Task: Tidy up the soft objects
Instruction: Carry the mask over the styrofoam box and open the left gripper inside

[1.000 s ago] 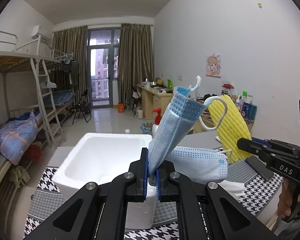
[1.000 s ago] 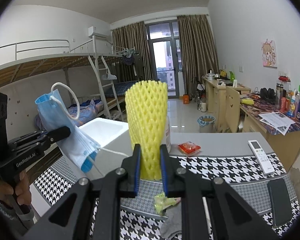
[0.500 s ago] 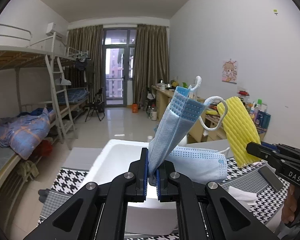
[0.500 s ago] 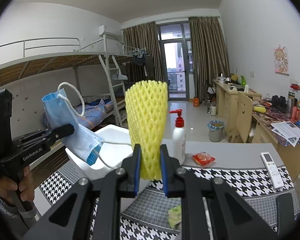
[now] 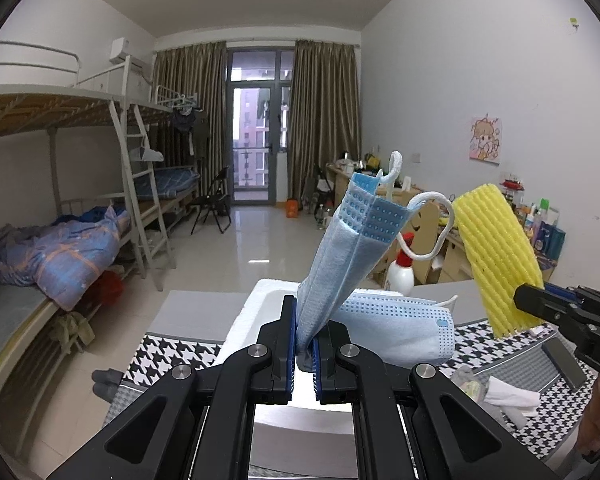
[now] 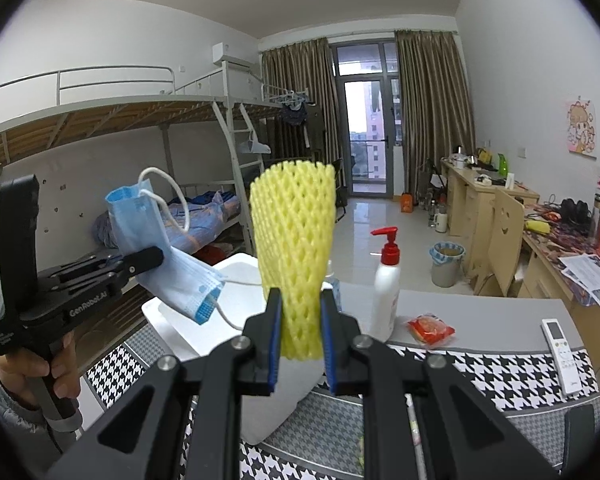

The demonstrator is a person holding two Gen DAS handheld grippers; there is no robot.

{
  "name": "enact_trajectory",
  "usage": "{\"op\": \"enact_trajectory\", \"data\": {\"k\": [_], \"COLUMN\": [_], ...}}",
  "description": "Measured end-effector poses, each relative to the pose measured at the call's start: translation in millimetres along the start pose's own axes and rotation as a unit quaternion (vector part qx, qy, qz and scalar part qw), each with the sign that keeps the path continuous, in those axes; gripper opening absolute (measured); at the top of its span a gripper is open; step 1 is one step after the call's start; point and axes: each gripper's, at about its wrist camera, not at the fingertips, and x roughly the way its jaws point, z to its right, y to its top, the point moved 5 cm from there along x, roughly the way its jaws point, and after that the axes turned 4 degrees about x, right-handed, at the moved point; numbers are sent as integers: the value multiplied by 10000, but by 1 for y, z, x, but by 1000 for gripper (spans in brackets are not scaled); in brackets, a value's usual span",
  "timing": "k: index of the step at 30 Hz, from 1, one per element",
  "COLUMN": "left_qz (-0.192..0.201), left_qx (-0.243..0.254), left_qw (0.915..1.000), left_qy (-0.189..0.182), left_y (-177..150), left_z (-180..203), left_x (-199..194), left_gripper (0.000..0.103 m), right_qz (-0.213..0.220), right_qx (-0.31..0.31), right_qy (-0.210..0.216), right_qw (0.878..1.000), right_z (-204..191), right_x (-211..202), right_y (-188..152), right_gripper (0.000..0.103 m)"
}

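Holding, left: my left gripper (image 5: 303,350) is clamped on the blue face masks (image 5: 348,264), 1 fold standing up from the pads, another drooping to the right.
Holding, right: my right gripper (image 6: 300,334) pinches the yellow foam net (image 6: 294,248) near its lower end; the net stands upright above the pads.
Where they are: both soft things hang in the air over the near edge of the white foam box (image 6: 188,320), touching neither box nor table.
Left view only: the bunk bed's crumpled blue quilt (image 5: 56,252), a grey sock (image 5: 466,376) and white tissue (image 5: 508,396) lying on the houndstooth cloth (image 5: 172,350), and my right gripper seen from the side.
Right view only: the pump bottle (image 6: 386,284) whole (the masks hide most of it from the left), a red snack packet (image 6: 431,328), a white remote (image 6: 558,350), and the hand (image 6: 40,372) around my left gripper's handle.
In the way: the masks cover much of the box's opening in the left view; the net and my own fingers (image 6: 270,344) cover its right side in the right view.
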Motion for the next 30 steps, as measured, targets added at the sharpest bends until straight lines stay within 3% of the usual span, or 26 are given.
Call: {"op": "enact_trajectory", "data": {"k": [26, 27, 29, 30], "left_qz": [-724, -742, -744, -728], "left_qx": [9, 11, -5, -31], "left_qw": [9974, 9972, 9972, 9973], "left_qy": [1, 11, 19, 4], "left_y": [-11, -12, -12, -13], "left_z": [-19, -20, -21, -23], "left_x": [49, 50, 51, 50], "left_gripper": [10, 17, 44, 63], "right_qz": [-239, -249, -271, -281], "right_qx": [-104, -105, -111, -119], "right_qy": [-42, -38, -42, -47], "right_qw": [9997, 9996, 9996, 9995], "right_z": [-18, -18, -19, -19], "right_x": [23, 24, 26, 27], "right_y": [1, 1, 1, 1], "right_gripper": [21, 21, 21, 21]}}
